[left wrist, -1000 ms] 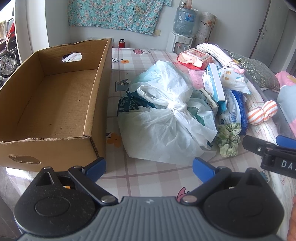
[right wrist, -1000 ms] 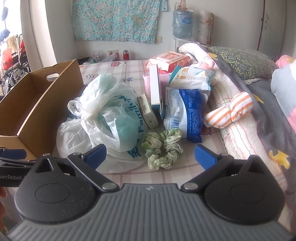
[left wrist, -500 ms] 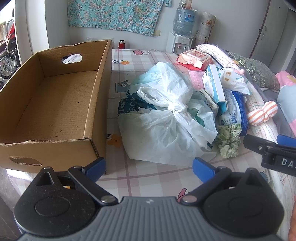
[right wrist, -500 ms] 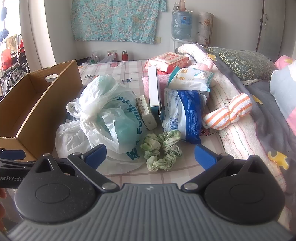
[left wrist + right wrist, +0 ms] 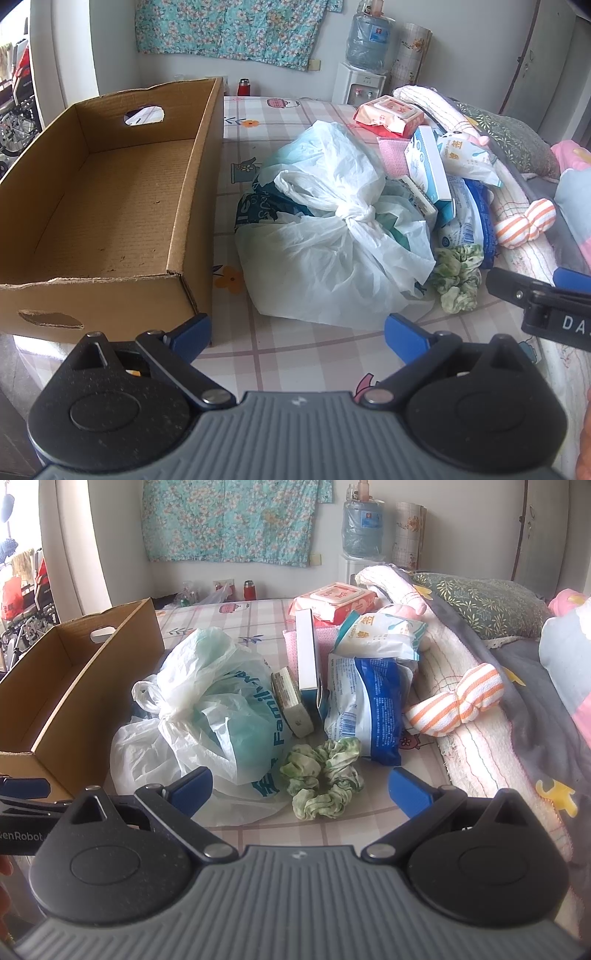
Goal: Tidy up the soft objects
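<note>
**Checked bedsheet, both grippers spread and empty**

A checked sheet (image 5: 295, 354) is covered with clutter. The cardboard box (image 5: 110, 206) floor is shown only leftward. The green scrunchie (image 5: 321, 779) is seen unobstructed from the right gripper (image 5: 299, 788); the left gripper (image 5: 297, 332) is also held wide, gripping nothing.

Home bedroom: pillow (image 5: 484, 605), blanket (image 5: 461, 716), water dispenser (image 5: 360, 86), floral wall cloth (image 5: 229, 517).

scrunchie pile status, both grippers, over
Left gripper open, empty. Right gripper open, empty, just short of green scrunchies. Cardboard box empty. Knotted plastic bag touching the scrunchies' left side.
</note>
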